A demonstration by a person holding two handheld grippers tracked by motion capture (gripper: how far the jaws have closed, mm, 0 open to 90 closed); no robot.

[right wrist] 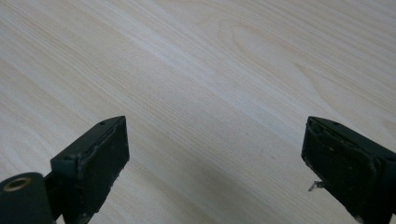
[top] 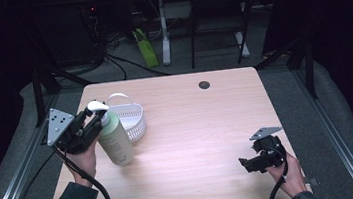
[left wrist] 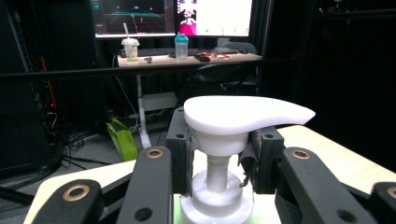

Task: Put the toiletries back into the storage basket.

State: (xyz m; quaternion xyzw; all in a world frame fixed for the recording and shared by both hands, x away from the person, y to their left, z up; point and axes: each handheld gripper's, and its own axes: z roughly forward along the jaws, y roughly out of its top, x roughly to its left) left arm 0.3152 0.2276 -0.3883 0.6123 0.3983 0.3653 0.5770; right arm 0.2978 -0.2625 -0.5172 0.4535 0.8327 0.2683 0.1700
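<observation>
L gripper (top: pixel 88 120) at table's left side, jaws pinching neck of pump bottle (top: pixel 115 139) just under white pump head (left wrist: pixel 243 115); pads (left wrist: pixel 180 154) pressed against collar on both sides. Bottle pale green, tilted, base on table (top: pixel 193 128), top leaning toward L gripper. White basket (top: pixel 130 120) just behind bottle, touching or nearly so, can't tell which. R gripper (top: pixel 252 164) near table's front right corner, well apart from bottle, jaws spread wide, nothing btwn them, bare wood below.
</observation>
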